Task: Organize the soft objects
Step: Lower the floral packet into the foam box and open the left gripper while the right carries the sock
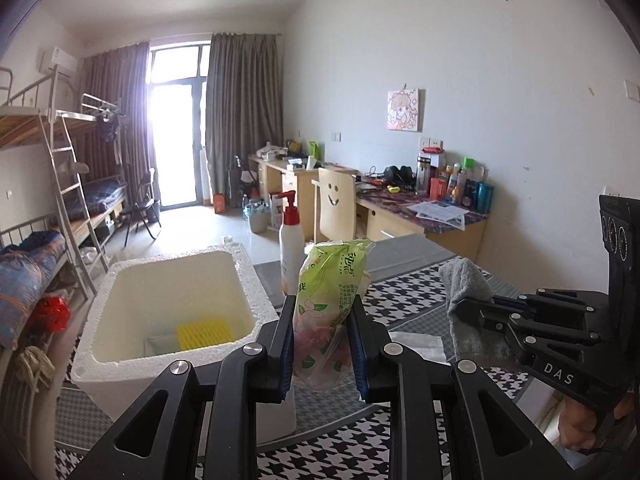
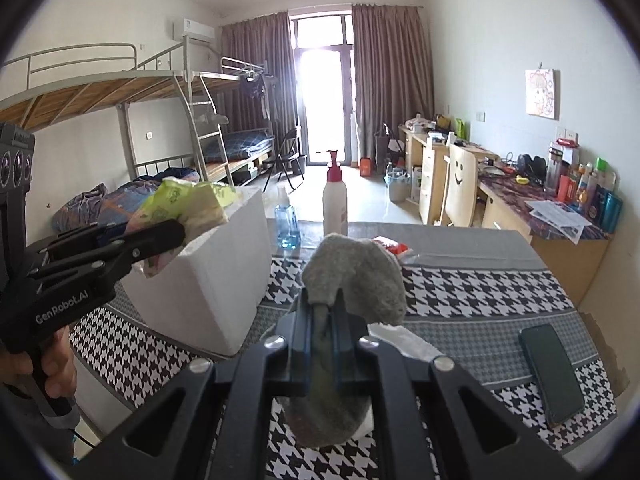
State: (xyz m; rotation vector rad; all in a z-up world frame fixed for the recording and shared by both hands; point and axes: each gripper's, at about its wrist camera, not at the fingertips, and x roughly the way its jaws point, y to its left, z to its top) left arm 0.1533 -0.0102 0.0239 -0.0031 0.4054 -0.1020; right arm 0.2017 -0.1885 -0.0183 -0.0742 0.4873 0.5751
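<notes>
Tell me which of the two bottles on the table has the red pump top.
The tall white bottle, standing upright beyond the foam box. The other, the small bottle left of it, is clear blue and has no red pump.

I saw a glossy plastic tissue pack (image 1: 326, 280); a matt, fuzzy grey cloth (image 2: 356, 276); a rough white foam box (image 1: 176, 312); a woven houndstooth tablecloth (image 2: 480, 292).

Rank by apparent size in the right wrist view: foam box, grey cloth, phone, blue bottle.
1. Foam box
2. Grey cloth, though it sits nearest the camera, which enlarges it
3. Phone
4. Blue bottle, farther away, so truly unsure
</notes>
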